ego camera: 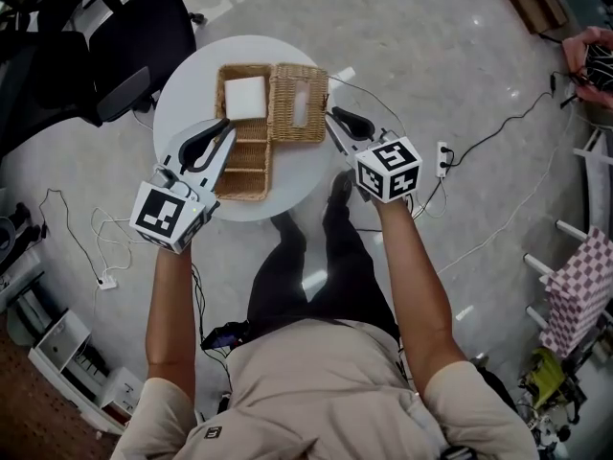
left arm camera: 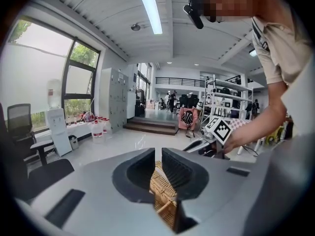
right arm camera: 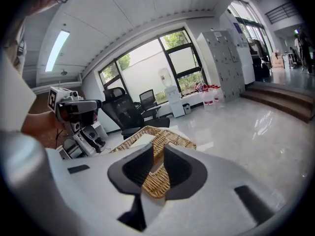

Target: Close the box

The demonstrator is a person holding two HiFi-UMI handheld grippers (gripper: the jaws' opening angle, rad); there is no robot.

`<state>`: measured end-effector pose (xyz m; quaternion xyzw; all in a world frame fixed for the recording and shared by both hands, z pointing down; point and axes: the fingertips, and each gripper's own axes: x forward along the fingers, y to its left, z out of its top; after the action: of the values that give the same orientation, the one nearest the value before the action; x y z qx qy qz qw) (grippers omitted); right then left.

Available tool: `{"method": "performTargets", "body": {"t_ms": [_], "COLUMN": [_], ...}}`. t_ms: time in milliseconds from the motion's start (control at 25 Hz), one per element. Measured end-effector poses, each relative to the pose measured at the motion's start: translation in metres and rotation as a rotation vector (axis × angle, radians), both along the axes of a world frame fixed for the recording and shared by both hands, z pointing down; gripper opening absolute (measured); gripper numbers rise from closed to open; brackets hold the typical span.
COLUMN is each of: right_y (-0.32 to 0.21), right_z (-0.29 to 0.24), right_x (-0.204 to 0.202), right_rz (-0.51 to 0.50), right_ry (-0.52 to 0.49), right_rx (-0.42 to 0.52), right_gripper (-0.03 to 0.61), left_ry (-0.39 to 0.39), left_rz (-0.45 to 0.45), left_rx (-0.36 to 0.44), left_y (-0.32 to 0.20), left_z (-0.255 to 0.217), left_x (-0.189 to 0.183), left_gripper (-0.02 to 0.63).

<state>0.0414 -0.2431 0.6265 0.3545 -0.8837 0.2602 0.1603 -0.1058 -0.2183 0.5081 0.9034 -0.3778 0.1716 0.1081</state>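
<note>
Wicker box (ego camera: 244, 166) lies open on the round white table (ego camera: 187, 84). It is just ahead of and beside my left jaws, on their inner side. Its dividers are exposed. A white square pad (ego camera: 245, 97) fills the far compartment, beyond my left fingertips.

Wicker lid (ego camera: 299, 103), with a slot in its middle, lies flat against the box's far section, between my two sets of jaws. Its right edge is directly in front of my right jaws.

Left gripper (left arm camera: 158, 167): jaws a narrow gap apart, nothing pinched. Box weave shows through the gap, below and beyond the pads. I cannot tell whether the tips touch the box rim.

Right gripper (right arm camera: 157, 163): jaws slightly spread. The lid's woven corner shows in the gap, and the pads do not press on it.

Both grippers angle down toward the table from opposite sides of the box. A black office chair (ego camera: 134, 41) stands on the floor beyond the table, on my left jaws' side.
</note>
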Motion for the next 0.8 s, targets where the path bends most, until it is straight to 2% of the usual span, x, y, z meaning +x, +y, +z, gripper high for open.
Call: {"method": "performTargets", "body": {"t_ms": [160,440,720,800], "right_y": [0.001,0.007,0.012,0.012], "right_z": [0.031,0.077,0.106,0.11], "right_x": [0.003,0.004,0.005,0.006], "right_rz": [0.012,0.033,0.079,0.098], "right_ry": [-0.031,-0.095,-0.228,-0.284], "right_rx": [-0.069,-0.19,-0.312,-0.348], "right_gripper": [0.076,0.112,0.138,0.144], "left_ry": [0.022,0.018,0.024,0.025], "left_rz": [-0.012,-0.022,-0.044,-0.047], "left_rx": [0.041,0.01,-0.011,-0.019], "left_y": [-0.009,-0.016,-0.02,-0.019], "left_z": [0.017,0.045,0.063,0.067], "left_x": [0.0,0.0,-0.001,0.0], "left_gripper": [0.023,0.024,0.03,0.063]}}
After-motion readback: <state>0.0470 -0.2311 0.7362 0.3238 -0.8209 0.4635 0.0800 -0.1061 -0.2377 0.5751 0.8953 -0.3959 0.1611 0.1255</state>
